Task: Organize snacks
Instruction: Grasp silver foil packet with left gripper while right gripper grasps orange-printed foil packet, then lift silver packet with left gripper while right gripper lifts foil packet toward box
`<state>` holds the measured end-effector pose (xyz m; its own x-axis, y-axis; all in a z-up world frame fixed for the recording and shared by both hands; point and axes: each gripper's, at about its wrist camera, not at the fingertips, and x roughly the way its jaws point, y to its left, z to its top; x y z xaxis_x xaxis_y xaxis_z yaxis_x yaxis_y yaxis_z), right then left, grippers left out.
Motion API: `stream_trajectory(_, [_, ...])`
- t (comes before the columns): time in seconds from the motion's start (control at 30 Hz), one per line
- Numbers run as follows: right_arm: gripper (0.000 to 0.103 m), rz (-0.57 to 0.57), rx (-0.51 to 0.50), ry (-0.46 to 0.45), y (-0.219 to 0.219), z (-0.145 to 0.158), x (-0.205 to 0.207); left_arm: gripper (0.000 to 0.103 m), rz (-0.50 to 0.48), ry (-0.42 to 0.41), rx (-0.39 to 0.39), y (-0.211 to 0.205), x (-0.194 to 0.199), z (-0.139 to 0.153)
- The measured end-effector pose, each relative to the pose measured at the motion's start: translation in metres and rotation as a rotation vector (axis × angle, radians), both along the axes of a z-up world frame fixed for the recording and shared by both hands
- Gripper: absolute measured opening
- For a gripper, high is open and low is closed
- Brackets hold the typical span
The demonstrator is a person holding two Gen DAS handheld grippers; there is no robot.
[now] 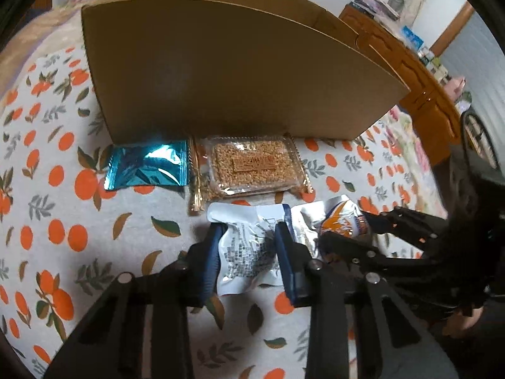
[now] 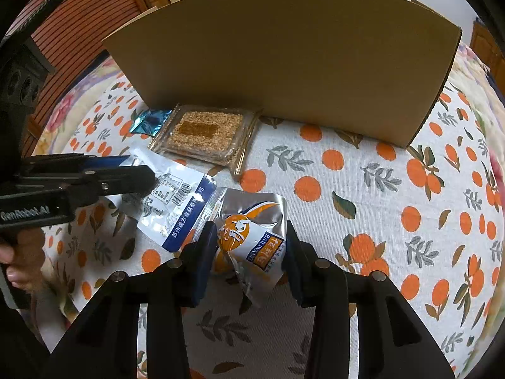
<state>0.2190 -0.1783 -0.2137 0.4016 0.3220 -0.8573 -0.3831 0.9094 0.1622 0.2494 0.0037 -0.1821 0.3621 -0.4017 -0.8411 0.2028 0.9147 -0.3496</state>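
My left gripper (image 1: 247,230) is shut on a white and blue snack pouch (image 1: 249,249) with grey print; it also shows in the right wrist view (image 2: 172,203). My right gripper (image 2: 251,230) is shut on a silver and orange snack pouch (image 2: 249,240), seen in the left wrist view (image 1: 342,221) just right of the white pouch. A clear pack of sesame brittle (image 1: 252,165) and a shiny blue packet (image 1: 148,165) lie on the cloth against the front wall of a large open cardboard box (image 1: 240,69).
The surface is a white cloth with orange fruit print (image 2: 363,189). A wooden headboard (image 1: 419,72) with clutter stands at the right in the left wrist view. The box wall (image 2: 284,50) fills the back of both views.
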Motion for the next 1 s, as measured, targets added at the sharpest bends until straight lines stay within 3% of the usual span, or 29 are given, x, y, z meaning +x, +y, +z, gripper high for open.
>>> stream_trajectory(0.2, [0.040,0.002,-0.007,-0.005,0.001,0.000,0.000,0.032,-0.007,0.023,-0.007,0.001,-0.003,-0.003])
stream_trajectory(0.4, [0.040,-0.001,-0.009,-0.008,0.002,-0.001,0.000,0.032,-0.061,-0.040,0.063,-0.010,-0.008,0.003])
stream_trajectory(0.47, [0.040,-0.002,-0.006,-0.006,0.002,-0.001,0.001,0.030,-0.070,-0.057,0.086,-0.014,-0.008,0.006])
stream_trajectory(0.6, [0.040,-0.005,0.008,0.001,-0.001,0.000,0.002,0.014,-0.075,-0.091,0.081,-0.016,-0.009,0.022])
stream_trajectory(1.0, [0.028,0.020,0.039,-0.003,-0.002,0.009,-0.001,0.013,-0.136,-0.126,0.161,-0.029,-0.019,0.040])
